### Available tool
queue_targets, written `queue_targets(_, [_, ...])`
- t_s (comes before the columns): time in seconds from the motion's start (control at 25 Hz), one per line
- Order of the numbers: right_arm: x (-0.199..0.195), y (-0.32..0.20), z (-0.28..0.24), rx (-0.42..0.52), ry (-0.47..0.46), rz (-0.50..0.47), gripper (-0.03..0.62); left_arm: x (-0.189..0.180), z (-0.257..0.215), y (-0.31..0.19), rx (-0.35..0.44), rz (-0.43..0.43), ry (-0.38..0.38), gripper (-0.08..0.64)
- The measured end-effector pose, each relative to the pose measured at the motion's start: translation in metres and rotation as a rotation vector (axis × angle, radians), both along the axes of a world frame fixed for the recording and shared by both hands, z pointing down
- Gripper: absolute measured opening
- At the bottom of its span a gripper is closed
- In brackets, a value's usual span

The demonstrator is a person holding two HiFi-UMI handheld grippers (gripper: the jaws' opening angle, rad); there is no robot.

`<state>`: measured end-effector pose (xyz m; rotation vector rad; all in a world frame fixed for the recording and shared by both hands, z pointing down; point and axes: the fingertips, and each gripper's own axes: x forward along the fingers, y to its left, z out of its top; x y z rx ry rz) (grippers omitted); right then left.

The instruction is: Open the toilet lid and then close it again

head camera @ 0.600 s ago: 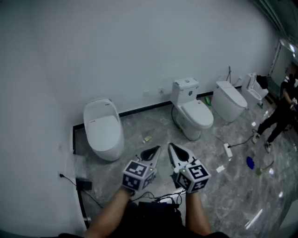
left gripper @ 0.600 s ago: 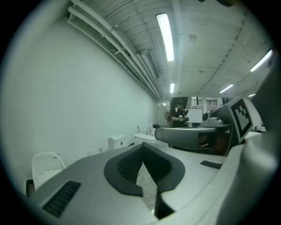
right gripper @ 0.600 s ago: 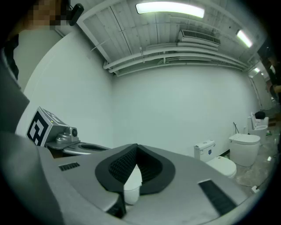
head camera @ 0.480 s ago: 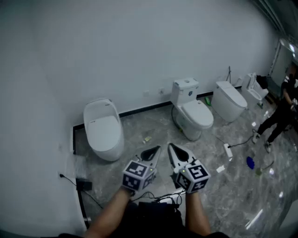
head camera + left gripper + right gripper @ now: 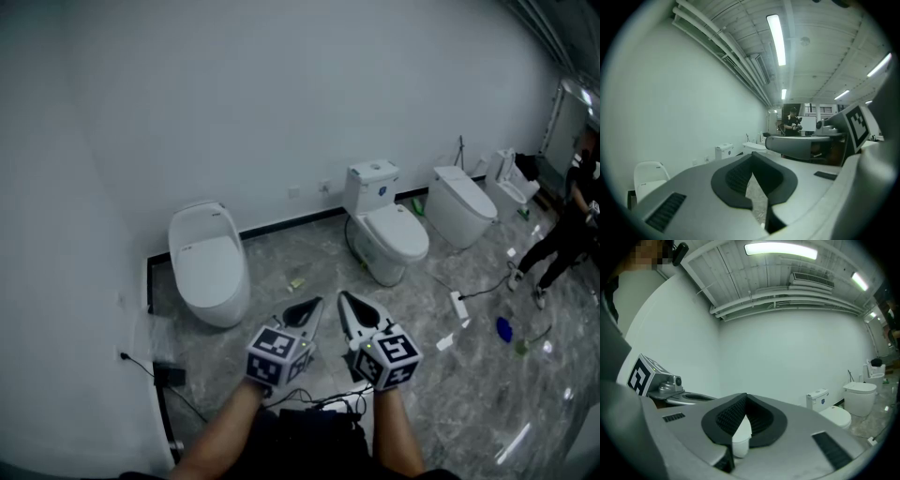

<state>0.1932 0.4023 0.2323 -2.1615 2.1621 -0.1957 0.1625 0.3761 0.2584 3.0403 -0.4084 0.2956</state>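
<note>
Jaws of my left gripper [image 5: 302, 312] and right gripper [image 5: 354, 309] are pinched together on nothing, held side by side, I judge because the nearest toilet lid [image 5: 208, 255], lying down ahead-left, is well apart

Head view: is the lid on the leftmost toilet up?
No, the leftmost toilet's lid lies flat and closed, with none of the inside showing.

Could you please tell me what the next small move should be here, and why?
Probably bring the grippers forward toward the leftmost toilet, aiming for the front edge of its lid. The left gripper and right gripper are both shut, empty and well short of any toilet, and that lid is down.
</note>
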Motion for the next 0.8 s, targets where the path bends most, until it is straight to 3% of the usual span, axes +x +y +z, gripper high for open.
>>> queue_targets(0.4, [-0.008,-0.008,-0.001,-0.014,0.012,-0.052,0.009,-0.011,-0.001,-0.008,-0.001,-0.057,-0.007,0.006])
queue_targets(0.8, [-0.031,-0.04,0.004,-0.021,0.01,-0.13,0.009,-0.047,0.007,-0.044,-0.013,-0.162,-0.022,0.006])
